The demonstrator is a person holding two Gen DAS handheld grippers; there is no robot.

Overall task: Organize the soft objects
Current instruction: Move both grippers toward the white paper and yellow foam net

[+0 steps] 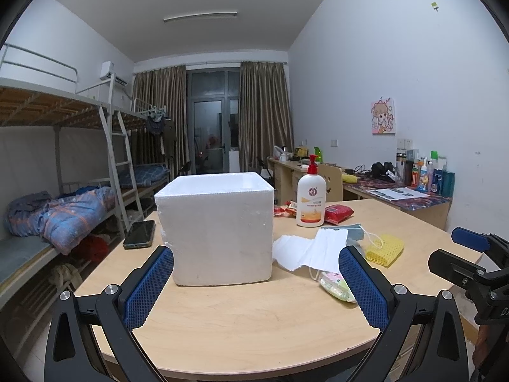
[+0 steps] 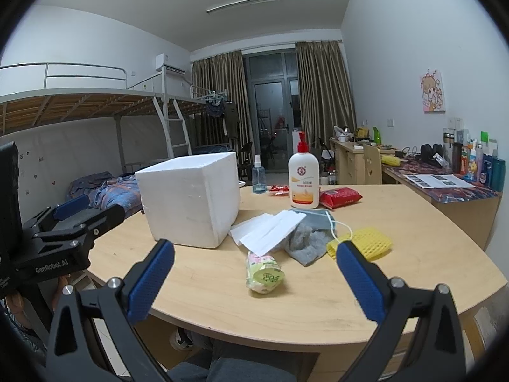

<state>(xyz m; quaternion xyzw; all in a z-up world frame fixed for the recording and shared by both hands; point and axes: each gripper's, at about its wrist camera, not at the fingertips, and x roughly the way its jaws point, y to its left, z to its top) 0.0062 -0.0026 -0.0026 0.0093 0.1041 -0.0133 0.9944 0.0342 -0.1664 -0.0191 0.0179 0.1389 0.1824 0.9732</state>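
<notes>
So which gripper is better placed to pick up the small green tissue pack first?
Right gripper: open, with the small green tissue pack lying between its jaws. The left gripper faces the white foam box.

White walls (image 1: 366, 63) and ceiling, one strip light (image 1: 200, 17) at upper centre. Metal bunk beds (image 1: 63, 108) along frame left, ladder (image 1: 122, 159) leaning up. Brown curtains (image 1: 264, 111) flanking dark glass door (image 1: 211, 130) at centre back. Air conditioner (image 2: 168, 62) high on left wall. Cluttered desks (image 2: 445, 187) along right wall, cartoon poster (image 1: 383, 116) above.
</notes>
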